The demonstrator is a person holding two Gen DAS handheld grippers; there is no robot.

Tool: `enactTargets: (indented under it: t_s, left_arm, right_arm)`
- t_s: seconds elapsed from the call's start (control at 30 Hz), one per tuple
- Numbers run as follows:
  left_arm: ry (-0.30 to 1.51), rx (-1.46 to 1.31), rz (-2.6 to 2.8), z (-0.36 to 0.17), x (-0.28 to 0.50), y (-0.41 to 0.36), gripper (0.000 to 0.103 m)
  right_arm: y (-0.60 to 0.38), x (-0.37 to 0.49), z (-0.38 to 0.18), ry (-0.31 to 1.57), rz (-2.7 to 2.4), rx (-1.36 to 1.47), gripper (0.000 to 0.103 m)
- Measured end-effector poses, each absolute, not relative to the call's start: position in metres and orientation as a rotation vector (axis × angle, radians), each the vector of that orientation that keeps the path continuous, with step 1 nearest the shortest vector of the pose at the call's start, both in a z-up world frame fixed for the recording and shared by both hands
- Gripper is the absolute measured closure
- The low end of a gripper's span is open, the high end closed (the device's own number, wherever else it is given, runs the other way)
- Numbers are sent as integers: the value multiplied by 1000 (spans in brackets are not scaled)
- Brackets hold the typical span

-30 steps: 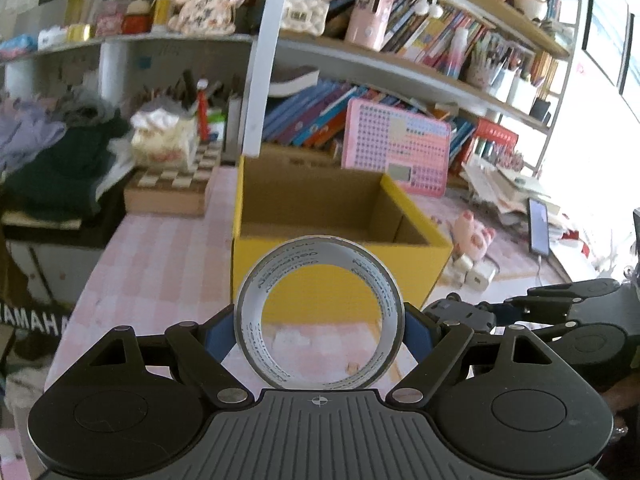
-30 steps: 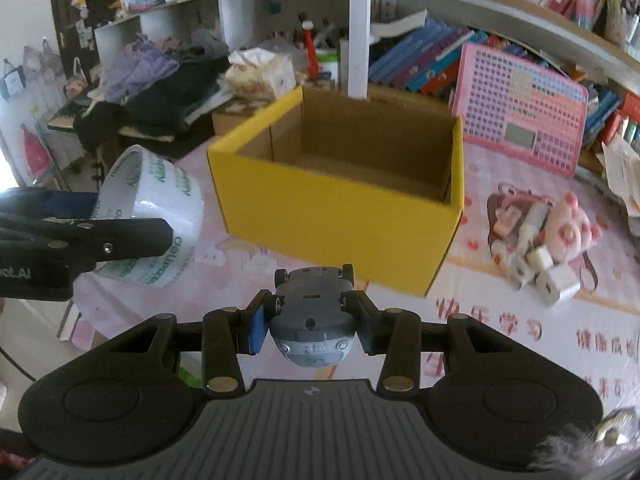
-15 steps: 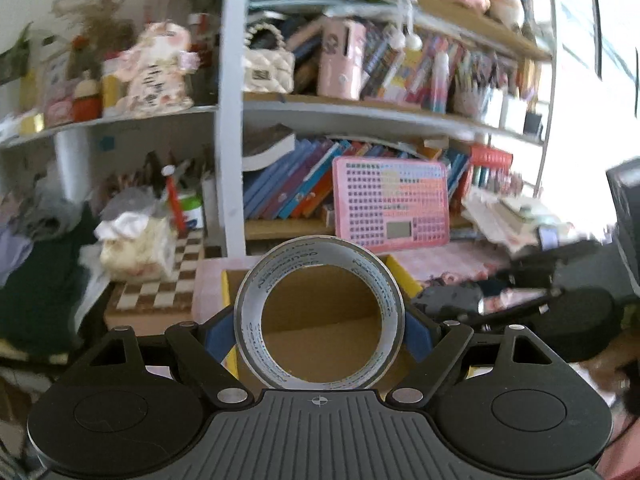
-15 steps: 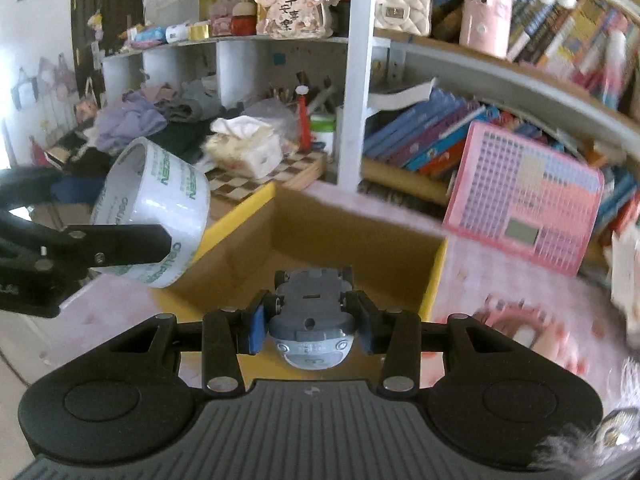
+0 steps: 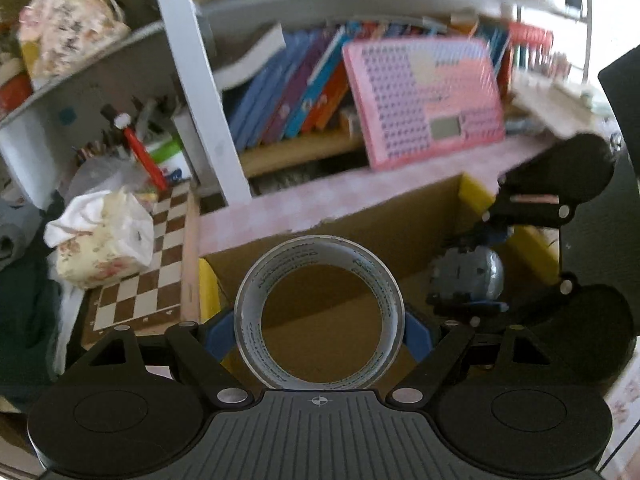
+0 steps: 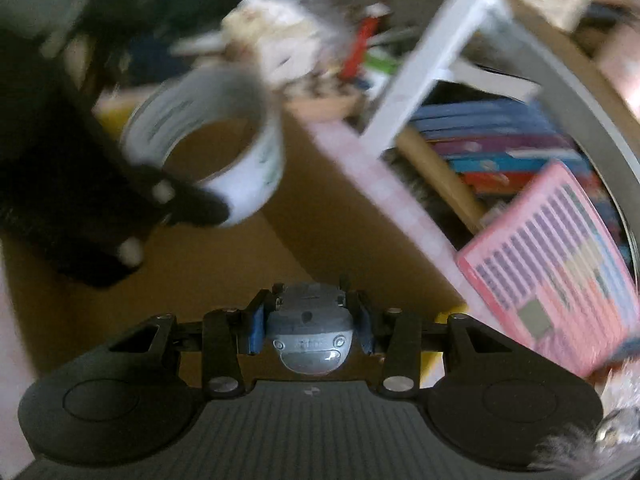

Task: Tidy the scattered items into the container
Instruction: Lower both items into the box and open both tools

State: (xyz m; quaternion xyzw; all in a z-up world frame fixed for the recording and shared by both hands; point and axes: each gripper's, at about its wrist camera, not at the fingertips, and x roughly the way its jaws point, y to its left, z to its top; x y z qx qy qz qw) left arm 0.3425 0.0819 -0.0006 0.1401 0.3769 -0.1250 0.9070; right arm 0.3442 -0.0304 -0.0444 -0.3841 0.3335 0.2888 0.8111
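both grippers have swung in over the yellow box (image 5: 476, 194): left gripper (image 5: 319, 330) clamped on the tape roll (image 5: 319, 312), right gripper (image 6: 310, 330) clamped on the grey gadget (image 6: 310, 334), cardboard floor directly ahead. releasing looks next.

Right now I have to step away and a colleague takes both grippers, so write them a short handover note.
Left tongs: shut on the tape roll, held above the open yellow box.
Right tongs: shut on the small grey gadget, also over the box's cardboard interior; the left view shows it beside the tape.
Done: both items are picked up and carried over the box.
Left: lower and open each gripper so both items land inside; neither is released yet. The right view is blurred, so the height above the box floor is unclear. Whether other items remain outside cannot be seen.
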Motion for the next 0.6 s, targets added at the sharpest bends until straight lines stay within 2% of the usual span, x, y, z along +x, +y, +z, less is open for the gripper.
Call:
enactTargets:
  t_s: [0.13,0.53,0.6]
  left_arm:
    - [859,328,-257,-15,362,76,19]
    - [943,415,-235,-32,375,69,18]
    - [932,418,-240,-31,372,69,17]
  right_arm:
    - [-28,360,-61,749,664,-949,62]
    - [-26,384,-76,803,691,-954,63]
    - [-27,383,-75,793,692,-953,58]
